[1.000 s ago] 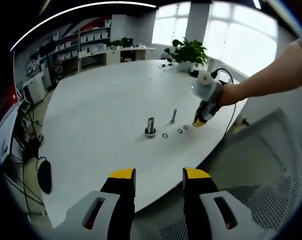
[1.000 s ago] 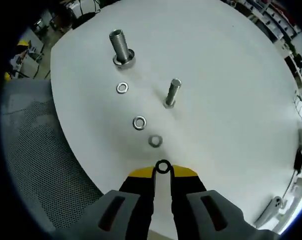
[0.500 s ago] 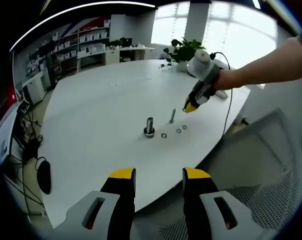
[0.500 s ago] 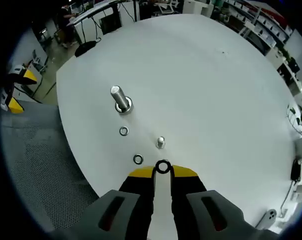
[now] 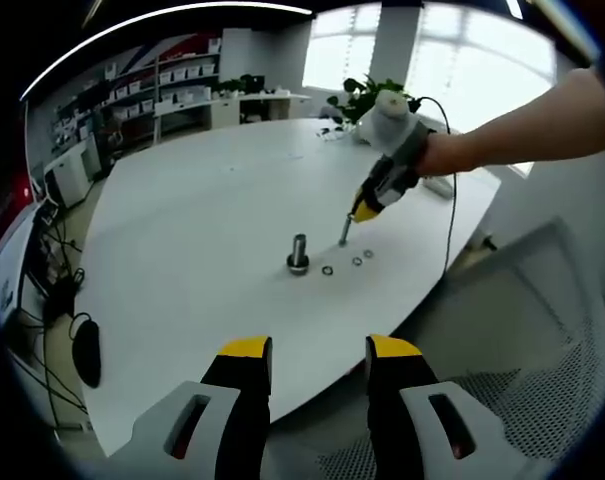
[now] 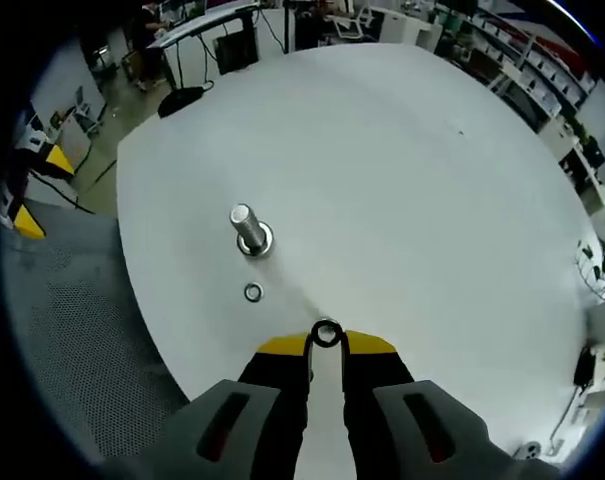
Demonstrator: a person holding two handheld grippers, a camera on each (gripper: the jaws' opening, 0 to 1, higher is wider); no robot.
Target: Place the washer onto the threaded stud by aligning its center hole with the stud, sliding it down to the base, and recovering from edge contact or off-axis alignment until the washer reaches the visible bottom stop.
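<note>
left gripper view: set back off the table [image 5: 182, 230] edge, facing across it, hardware small at frame centre | right gripper view: close above the table, looking steeply down | shared: large stud [image 5: 299, 251] [image 6: 250, 230] and tabletop

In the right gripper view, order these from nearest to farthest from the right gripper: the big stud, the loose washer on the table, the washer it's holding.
1. held washer, at the right gripper tips.
2. loose washer, up-left on the table.
3. big stud, beyond that washer.
</note>
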